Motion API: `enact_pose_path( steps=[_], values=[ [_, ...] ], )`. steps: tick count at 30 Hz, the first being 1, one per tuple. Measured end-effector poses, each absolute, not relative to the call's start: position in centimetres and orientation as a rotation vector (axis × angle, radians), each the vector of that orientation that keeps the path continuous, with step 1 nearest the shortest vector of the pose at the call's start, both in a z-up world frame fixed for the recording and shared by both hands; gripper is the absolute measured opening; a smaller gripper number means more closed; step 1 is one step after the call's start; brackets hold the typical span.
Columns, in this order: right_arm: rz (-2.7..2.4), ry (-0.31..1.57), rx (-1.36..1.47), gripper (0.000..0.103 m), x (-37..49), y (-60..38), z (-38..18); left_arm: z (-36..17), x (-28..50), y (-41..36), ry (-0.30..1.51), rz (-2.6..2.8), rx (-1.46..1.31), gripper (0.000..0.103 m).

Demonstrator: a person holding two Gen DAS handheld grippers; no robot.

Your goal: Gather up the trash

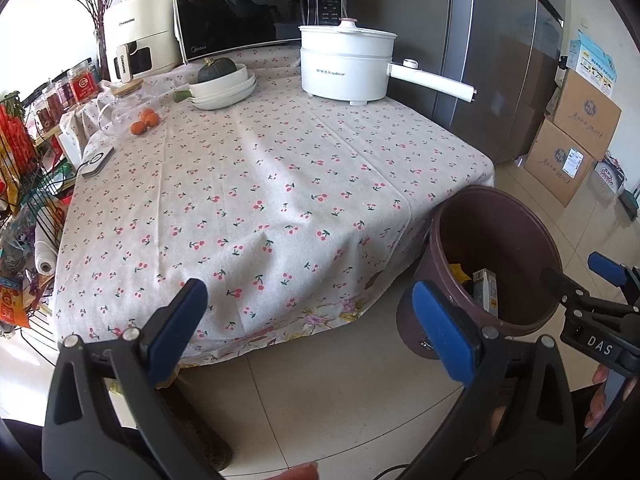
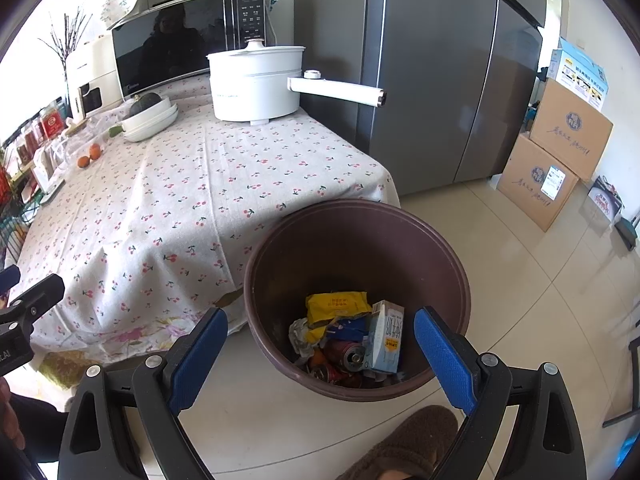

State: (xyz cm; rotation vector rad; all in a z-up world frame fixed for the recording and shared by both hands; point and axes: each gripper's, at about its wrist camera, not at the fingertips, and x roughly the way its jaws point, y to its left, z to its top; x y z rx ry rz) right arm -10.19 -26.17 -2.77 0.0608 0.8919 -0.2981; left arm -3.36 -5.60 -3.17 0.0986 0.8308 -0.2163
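Both the right gripper point(image 2: 320, 344) and the left gripper point(image 1: 312, 328) have fingers spread apart, holding nothing. The trash point(image 2: 352, 336) lies in the brown bin point(image 2: 460, 280) below the right fingers, near the counter point(image 1: 280, 168) corner. Swinging low could tip the bin; a slipper point(image 2: 400, 448) crowds the near floor.

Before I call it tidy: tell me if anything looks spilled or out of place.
Nothing stands out. The trash sits inside the brown bin, and the cherry-print tablecloth shows only wrinkles, no litter. Both grippers are open and hold nothing.
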Motion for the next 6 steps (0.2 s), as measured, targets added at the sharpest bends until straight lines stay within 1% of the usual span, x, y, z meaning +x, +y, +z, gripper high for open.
enact_pose_path(
  steps=[6],
  values=[
    [-0.297,0.894,0.072,0.096,-9.96,-25.76,-2.42,-3.22,-3.04,-5.07,0.874,-0.254,0.065,0.102]
  ],
)
